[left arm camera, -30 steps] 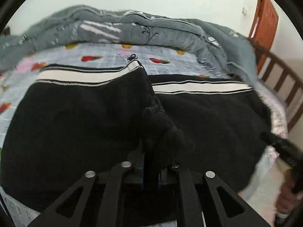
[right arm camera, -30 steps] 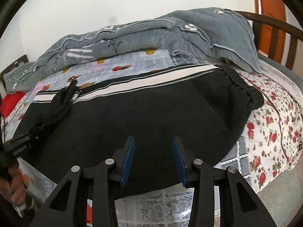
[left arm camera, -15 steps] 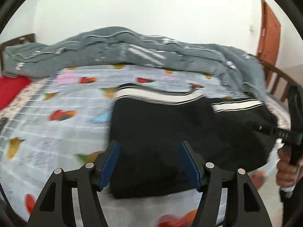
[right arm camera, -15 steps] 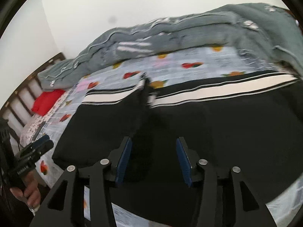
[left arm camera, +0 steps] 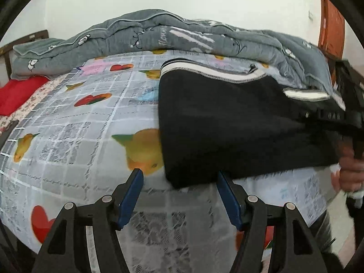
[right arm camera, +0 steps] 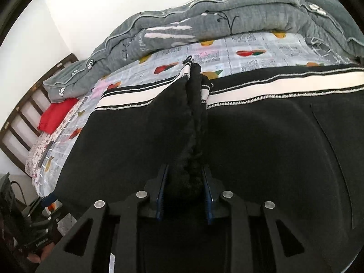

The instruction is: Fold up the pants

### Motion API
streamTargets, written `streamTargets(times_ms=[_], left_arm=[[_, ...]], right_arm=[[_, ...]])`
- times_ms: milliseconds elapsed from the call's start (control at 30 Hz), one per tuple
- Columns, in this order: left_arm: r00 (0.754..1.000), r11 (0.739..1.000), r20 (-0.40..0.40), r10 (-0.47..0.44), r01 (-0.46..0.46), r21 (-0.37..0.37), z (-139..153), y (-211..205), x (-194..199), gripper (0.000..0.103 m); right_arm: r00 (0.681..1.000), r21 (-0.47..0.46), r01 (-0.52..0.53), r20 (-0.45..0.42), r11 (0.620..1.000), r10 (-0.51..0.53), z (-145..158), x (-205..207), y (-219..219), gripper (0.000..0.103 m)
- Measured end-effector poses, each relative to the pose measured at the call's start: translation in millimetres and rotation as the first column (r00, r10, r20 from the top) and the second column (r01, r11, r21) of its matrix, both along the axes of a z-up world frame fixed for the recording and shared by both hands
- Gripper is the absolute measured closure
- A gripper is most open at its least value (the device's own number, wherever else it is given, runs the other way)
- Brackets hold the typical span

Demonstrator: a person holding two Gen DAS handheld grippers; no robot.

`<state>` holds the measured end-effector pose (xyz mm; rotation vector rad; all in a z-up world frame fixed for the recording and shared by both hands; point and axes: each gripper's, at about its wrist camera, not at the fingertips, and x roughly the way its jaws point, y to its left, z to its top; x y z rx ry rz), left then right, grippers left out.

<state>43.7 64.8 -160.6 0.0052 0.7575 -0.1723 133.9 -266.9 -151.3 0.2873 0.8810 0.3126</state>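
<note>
Right wrist view: the right gripper (right arm camera: 184,185) is closing on a bunched ridge of the black pants (right arm camera: 261,150), lying on the bed (right arm camera: 250,45) and running off the frame's right edge. In the left wrist view, the left gripper (left arm camera: 179,193) is hanging with jaws apart and empty at the lower centre, while a blurred hand (left arm camera: 350,170) is covering the pants' right end.

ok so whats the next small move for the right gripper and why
Probably finish the pinch, then lift. The right gripper is closing, with a bunched ridge of the black pants between its blue pads, while the left gripper is open over the sheet, holding nothing.
</note>
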Motion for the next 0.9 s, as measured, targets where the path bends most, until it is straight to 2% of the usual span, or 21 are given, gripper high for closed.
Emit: streamTargets(times_ms=[133,300,400,467,600,667,767,833,900], left_arm=[[1.000,1.000,0.000,-0.013,0.013,-0.019,1.7,-2.7,3.6,0.039],[0.996,0.993,0.045,-0.078,0.081,-0.085,8.4,-1.5,-9.6,0.039],[0.997,0.996,0.038,-0.073,0.075,-0.048,8.0,-8.1,-8.4,0.039],[0.998,0.998,0.032,-0.058,0.058,-0.012,5.6,-14.7,-3.1,0.039],[1.000,1.000,0.023,-0.008,0.008,0.014,0.5,-18.9,8.8,0.039],[0.999,0.999,0.024,0.029,-0.029,-0.020,-1.0,-9.5,12.4,0.036],[0.995,0.989,0.022,0.096,-0.093,-0.113,-3.6,15.3,10.4,0.036],[0.993,0.986,0.035,0.115,-0.110,-0.129,-6.3,24.1,6.1,0.036],[0.993,0.987,0.037,0.116,-0.111,-0.113,-9.8,23.4,5.1,0.036]], right_arm=[[1.000,0.043,-0.002,-0.020,0.999,0.003,-2.1,4.8,-5.8,0.074],[1.000,0.006,-0.009,-0.001,1.000,0.009,-1.3,1.1,0.2,0.071],[1.000,-0.007,-0.007,0.009,1.000,0.007,-1.1,-0.7,2.6,0.069],[1.000,-0.006,-0.004,0.011,1.000,0.004,-1.2,-1.2,2.4,0.069],[1.000,0.001,-0.009,0.005,1.000,0.009,-1.0,-2.6,-0.9,0.069],[1.000,0.000,-0.014,0.001,1.000,0.014,-0.6,-3.2,-1.7,0.069],[1.000,-0.005,-0.022,0.001,1.000,0.022,-0.2,-4.7,-2.4,0.069],[1.000,-0.011,-0.026,0.000,1.000,0.026,-0.1,-5.7,-2.3,0.069],[1.000,-0.015,-0.026,-0.003,1.000,0.026,0.6,-5.7,-1.5,0.069]])
